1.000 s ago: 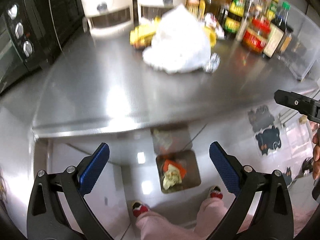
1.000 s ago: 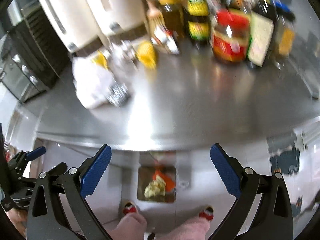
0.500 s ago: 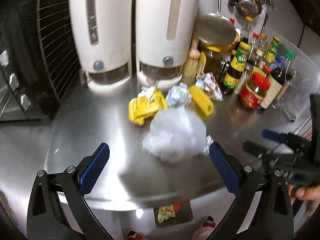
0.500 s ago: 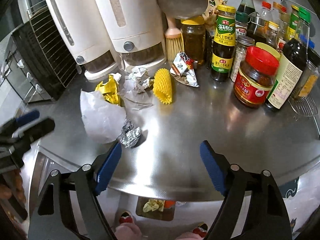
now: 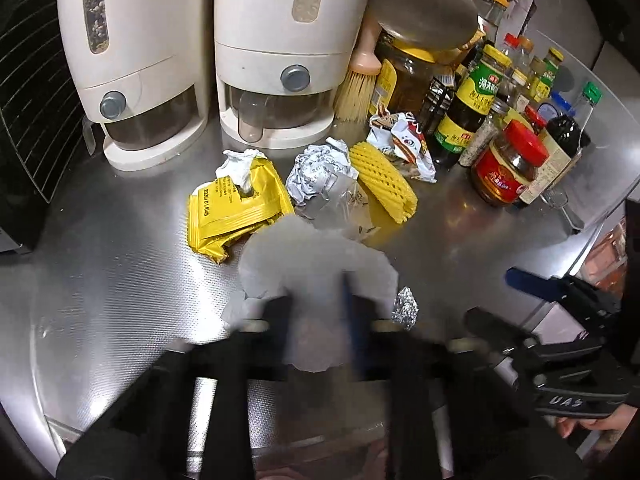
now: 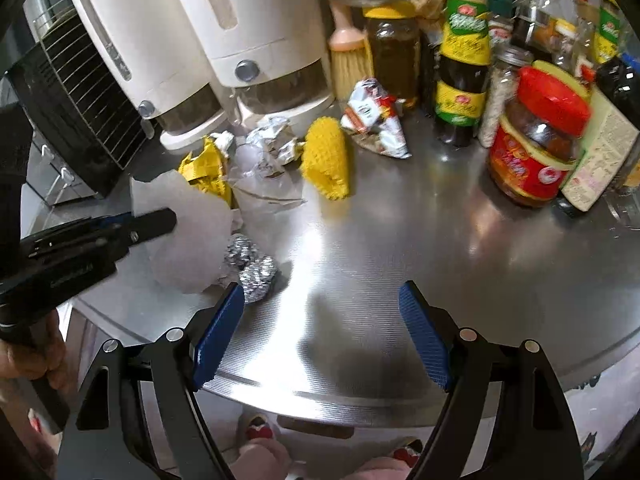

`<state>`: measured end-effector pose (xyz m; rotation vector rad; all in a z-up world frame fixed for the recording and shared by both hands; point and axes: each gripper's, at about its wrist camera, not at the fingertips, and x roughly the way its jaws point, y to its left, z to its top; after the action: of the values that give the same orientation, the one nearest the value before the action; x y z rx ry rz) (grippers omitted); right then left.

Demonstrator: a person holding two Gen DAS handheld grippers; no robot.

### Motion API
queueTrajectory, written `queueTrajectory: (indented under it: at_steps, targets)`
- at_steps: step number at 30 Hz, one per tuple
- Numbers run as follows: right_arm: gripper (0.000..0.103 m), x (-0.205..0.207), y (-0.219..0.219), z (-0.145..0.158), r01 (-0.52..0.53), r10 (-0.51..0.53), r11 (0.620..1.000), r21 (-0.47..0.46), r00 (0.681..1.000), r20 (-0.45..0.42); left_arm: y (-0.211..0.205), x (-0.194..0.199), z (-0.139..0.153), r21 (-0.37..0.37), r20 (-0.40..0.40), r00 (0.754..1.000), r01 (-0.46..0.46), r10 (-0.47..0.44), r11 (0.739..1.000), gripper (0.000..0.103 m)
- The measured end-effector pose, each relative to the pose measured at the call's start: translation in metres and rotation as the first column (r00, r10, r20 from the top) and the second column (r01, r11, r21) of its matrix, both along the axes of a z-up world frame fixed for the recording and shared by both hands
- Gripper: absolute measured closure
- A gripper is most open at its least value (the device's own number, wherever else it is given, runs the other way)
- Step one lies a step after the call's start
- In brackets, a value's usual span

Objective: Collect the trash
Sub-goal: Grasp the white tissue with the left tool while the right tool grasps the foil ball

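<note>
Left claw (image 6: 160, 220) clenched on the white paper sheet (image 6: 188, 236); right claw (image 6: 320, 340) released over bare tabletop (image 6: 400, 240).

Trash lies mid-tabletop: a foil ball (image 6: 252, 264) touches the sheet's 4 o'clock edge, with a yellow packet (image 5: 236, 208), crumpled foil wrapper (image 5: 320, 176), yellow foam net (image 5: 384, 180) and snack wrapper (image 5: 404, 144) towards 12. At 11 o'clock two white dispensers (image 5: 280, 52) show dark grains in their windows and clear bases. At 2 o'clock a red-lidded jar (image 6: 536, 140) holds dark red-brown paste, a yellow-lidded jar (image 5: 404, 76) olive-brown liquid, beside dark sauce bottles (image 5: 468, 108).
</note>
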<state>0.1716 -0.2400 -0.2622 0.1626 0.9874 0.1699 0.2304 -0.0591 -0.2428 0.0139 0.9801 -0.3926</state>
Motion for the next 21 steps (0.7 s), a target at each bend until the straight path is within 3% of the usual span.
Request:
queueTrajectory:
  at_steps: [5, 9, 18, 21]
  targets:
    - [0.023, 0.009, 0.015, -0.005, -0.041, 0.041, 0.999, 0.019, 0.999, -0.011, 0.008, -0.002, 0.011, 0.022, 0.043, 0.999, -0.02, 0.019, 1.0, 0.101]
    - [0.029, 0.018, 0.031, -0.009, -0.086, 0.086, 0.996, 0.014, 0.996, -0.02, 0.022, -0.004, 0.015, 0.072, 0.07, 0.996, -0.062, 0.057, 0.995, 0.102]
    - [0.029, 0.041, 0.066, -0.025, -0.165, 0.164, 0.986, -0.011, 0.986, -0.039, 0.058, -0.006, 0.013, 0.086, 0.054, 0.99, -0.133, 0.128, 0.987, 0.102]
    - [0.041, 0.049, 0.073, -0.033, -0.18, 0.178, 0.983, -0.022, 0.982, -0.058, 0.061, -0.007, 0.011, 0.079, 0.044, 0.991, -0.131, 0.128, 0.988, 0.102]
